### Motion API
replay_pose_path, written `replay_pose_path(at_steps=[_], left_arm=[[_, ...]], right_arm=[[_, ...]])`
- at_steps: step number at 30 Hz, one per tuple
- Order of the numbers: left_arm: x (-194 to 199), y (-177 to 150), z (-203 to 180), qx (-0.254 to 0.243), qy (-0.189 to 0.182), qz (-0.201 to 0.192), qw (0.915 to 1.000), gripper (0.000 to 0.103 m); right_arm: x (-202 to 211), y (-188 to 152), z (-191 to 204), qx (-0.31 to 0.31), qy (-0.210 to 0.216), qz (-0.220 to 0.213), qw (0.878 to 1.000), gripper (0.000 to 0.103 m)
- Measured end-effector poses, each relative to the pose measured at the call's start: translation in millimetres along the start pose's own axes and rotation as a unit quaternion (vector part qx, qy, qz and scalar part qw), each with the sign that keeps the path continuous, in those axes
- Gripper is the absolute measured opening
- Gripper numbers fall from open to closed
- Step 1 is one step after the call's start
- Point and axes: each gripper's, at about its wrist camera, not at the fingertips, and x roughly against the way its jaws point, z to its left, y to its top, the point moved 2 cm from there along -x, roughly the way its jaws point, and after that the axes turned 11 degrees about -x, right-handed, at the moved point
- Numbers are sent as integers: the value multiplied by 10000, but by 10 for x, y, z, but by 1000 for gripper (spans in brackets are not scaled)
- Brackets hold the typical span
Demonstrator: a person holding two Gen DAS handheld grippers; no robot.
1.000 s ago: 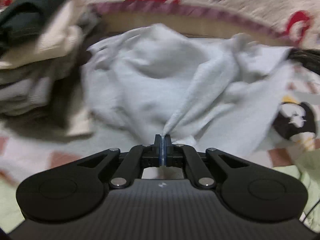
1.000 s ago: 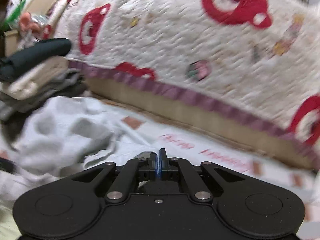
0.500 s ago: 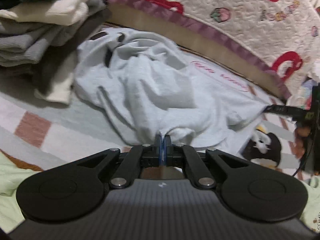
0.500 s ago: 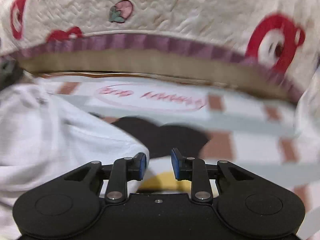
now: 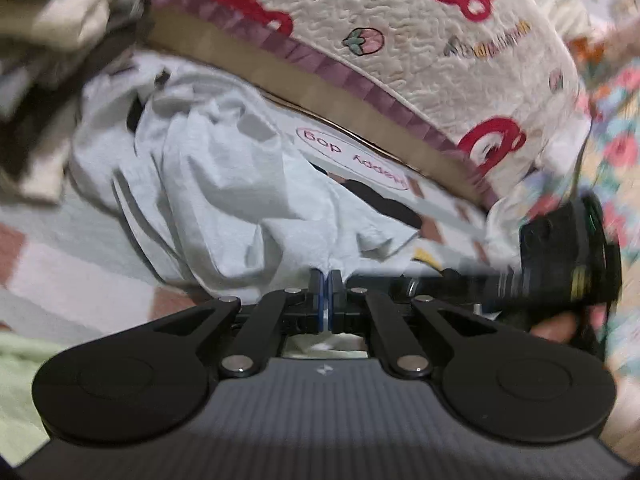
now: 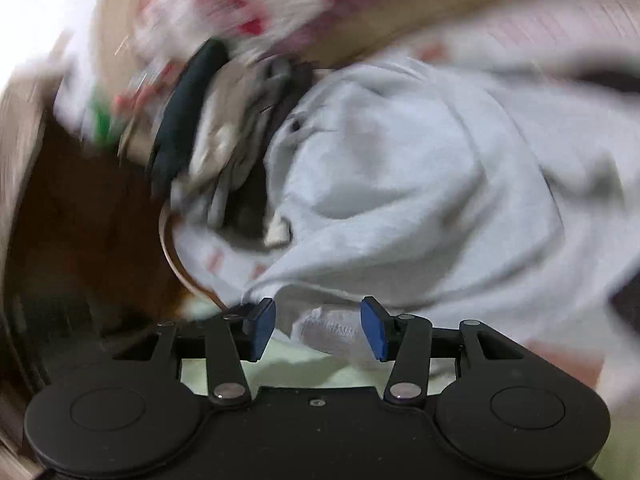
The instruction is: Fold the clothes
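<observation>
**Pinching a Hem on the Left, Jaws Parting on the Right**

Reading the left wrist view from its left edge, I see a blurred pile of folded clothes at the upper corner, stacked above a striped mat. Beside it lies the crumpled pale grey garment, spread over the mat. At centre, my left gripper has its blue pads pressed together on a fold of that garment's near edge; cloth rises directly from the closed tips. Behind runs the quilted cover with red motifs and a purple border. At far right the other handheld unit appears, motion-blurred.

In the right wrist view, again from the left: a dark wooden surface, then the clothes pile, then the garment filling the right half. My right gripper has its jaws opening; a ribbed hem sits between the blue pads, and neither pad presses on it.
</observation>
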Motion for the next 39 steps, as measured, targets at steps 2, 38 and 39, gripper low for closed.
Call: replay_pose_path(at_steps=[2,38,39], left_arm=[[-14,-7,69,119,-1,34,9999,1],[-554,17,235,-1960,2115,16,9575,65],[-619,29,284,-1905,2106,63,9588,72]], right_arm=[[-66,-133,196,994,-215,141,9947,53],[2402,245,-1068,-247,-2971,-3881,8721,4],[2394,249,-1114,-244,-2984,-3854,8728,4]])
